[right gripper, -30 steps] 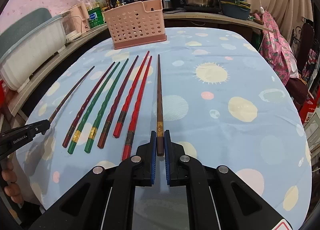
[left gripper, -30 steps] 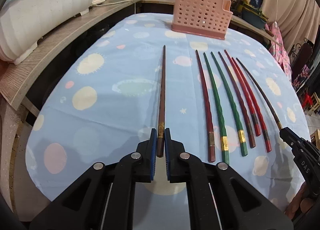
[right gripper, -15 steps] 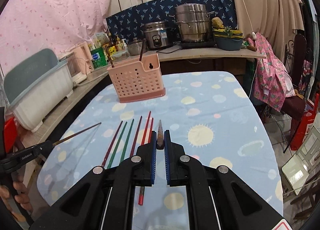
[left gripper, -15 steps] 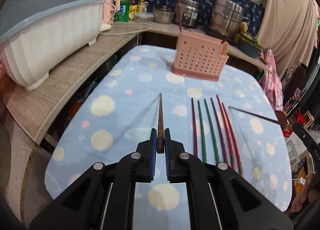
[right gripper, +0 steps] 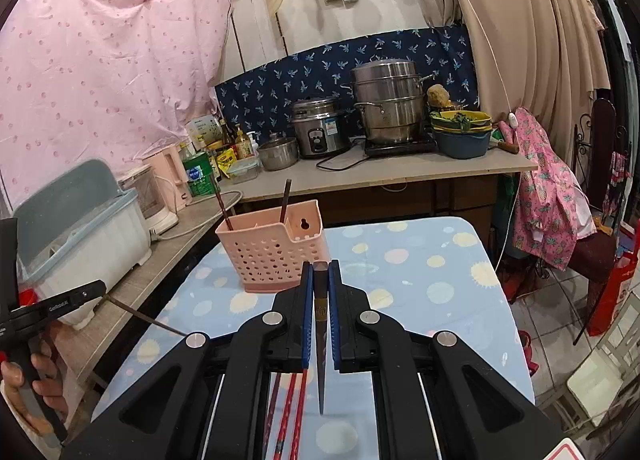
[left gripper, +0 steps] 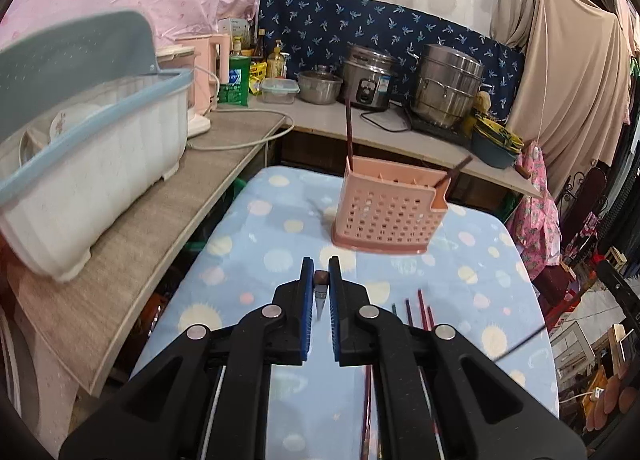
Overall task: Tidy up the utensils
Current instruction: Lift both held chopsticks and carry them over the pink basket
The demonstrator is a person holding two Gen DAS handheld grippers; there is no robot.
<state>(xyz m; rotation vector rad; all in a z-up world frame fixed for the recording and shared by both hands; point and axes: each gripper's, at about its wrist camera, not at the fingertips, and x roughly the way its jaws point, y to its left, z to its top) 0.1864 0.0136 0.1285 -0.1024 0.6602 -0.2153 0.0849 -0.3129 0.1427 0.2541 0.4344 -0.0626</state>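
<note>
Right wrist view, right gripper (right gripper: 321, 274) clamping dark tapered gold-banded chopstick (right gripper: 320, 360), left gripper (left gripper: 321, 272) likewise.

Surface cloth (left gripper: 256, 260): light blue, with pale dots and suns.
Dish rack (left gripper: 80, 183): white, grey lid up, on the side counter.
Rice cooker (right gripper: 318, 131): beside the steel steamer pot (right gripper: 388, 103).
Back wall: pink sheet (right gripper: 100, 71).

The utensil basket (right gripper: 274, 250) stands on the table (right gripper: 440, 260), centre of the right wrist frame, with two chopsticks (right gripper: 285, 201) upright in it. Behind it runs the counter (right gripper: 400, 175), bearing the rice cooker (right gripper: 318, 127) and, to its right, the stacked steamer pot (right gripper: 388, 103). At left, on the side shelf (right gripper: 180, 227), sits the dish rack (right gripper: 84, 223). More chopsticks (right gripper: 286, 412) lie on the table at lower centre.
</note>
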